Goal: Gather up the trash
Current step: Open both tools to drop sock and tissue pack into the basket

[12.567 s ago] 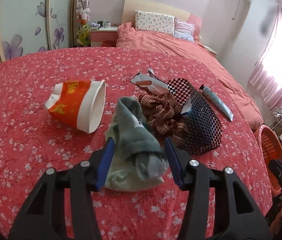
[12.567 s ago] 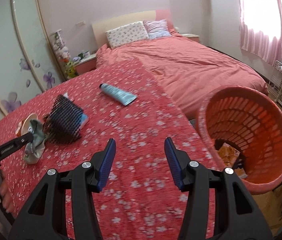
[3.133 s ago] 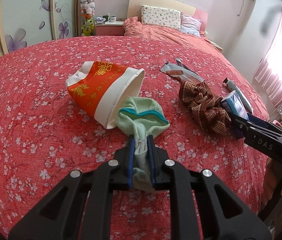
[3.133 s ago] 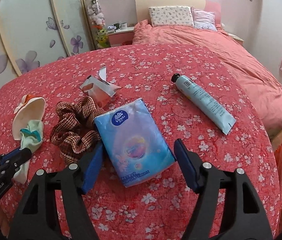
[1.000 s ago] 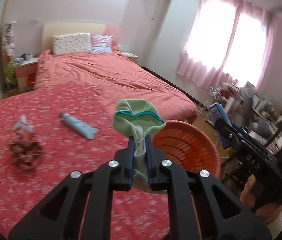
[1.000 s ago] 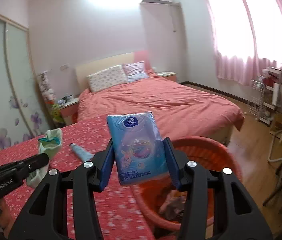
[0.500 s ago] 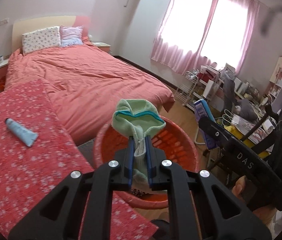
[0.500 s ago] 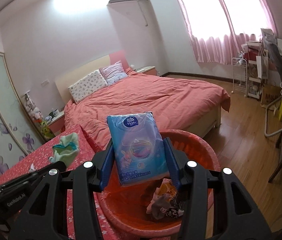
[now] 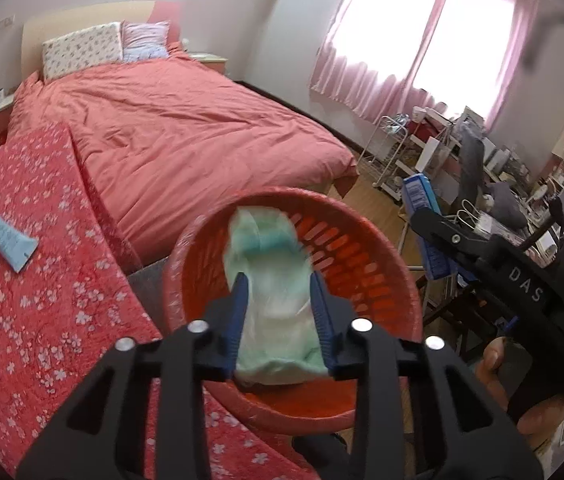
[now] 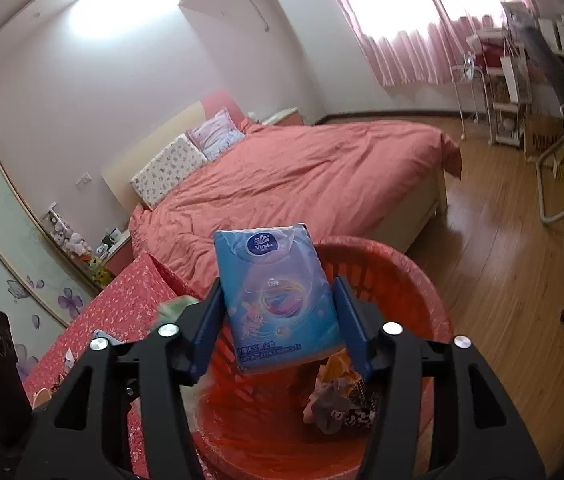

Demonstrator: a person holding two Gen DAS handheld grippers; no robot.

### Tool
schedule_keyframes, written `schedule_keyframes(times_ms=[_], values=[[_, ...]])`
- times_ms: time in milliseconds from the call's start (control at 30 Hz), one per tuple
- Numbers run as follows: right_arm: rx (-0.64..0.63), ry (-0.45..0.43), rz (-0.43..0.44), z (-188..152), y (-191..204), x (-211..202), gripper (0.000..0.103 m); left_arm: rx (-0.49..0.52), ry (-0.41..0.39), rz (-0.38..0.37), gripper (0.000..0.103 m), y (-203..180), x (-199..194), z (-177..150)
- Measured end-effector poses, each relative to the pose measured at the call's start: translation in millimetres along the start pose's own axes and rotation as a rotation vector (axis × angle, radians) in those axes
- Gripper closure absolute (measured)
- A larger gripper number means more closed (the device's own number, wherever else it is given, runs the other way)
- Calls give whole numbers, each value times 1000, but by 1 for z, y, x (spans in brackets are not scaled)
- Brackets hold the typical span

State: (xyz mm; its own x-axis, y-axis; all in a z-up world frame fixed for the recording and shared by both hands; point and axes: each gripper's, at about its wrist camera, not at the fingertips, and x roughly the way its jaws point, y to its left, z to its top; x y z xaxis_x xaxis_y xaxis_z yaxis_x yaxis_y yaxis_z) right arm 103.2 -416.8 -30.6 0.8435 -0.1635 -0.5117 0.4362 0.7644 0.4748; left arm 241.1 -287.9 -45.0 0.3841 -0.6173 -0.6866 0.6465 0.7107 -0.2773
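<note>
We are at the drop step. Both hand-held grippers hang over the orange basket [image 9: 362, 236] beside the desk with the flowered red cloth [image 9: 21, 300].

Our left hand-held gripper [image 9: 277, 300] is spreading its jaws. The green sock [image 9: 269, 280] is loose and blurry between them, right above the basket.

Our right hand-held gripper [image 10: 277, 316] is spreading too. The blue tissue pack [image 10: 277, 292] sits between its jaws, with a gap on one side, above the basket and the trash [image 10: 338, 404] already inside.

Next, we think, we open wide so both things fall in. Then we go back for the blue tube [image 9: 7, 240] on the desk.
</note>
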Motion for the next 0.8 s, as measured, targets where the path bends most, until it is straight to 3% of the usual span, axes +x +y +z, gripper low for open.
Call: schedule_keyframes(times_ms=[133, 467, 800], values=[[5, 5, -10, -5, 0, -4, 33, -16, 6, 29, 62, 11, 0, -3], [-56, 1, -53, -7, 13, -12, 33, 4, -20, 170, 49, 37, -32, -19], [-170, 25, -34, -16, 49, -11, 33, -19, -42, 326, 45, 87, -82, -39]])
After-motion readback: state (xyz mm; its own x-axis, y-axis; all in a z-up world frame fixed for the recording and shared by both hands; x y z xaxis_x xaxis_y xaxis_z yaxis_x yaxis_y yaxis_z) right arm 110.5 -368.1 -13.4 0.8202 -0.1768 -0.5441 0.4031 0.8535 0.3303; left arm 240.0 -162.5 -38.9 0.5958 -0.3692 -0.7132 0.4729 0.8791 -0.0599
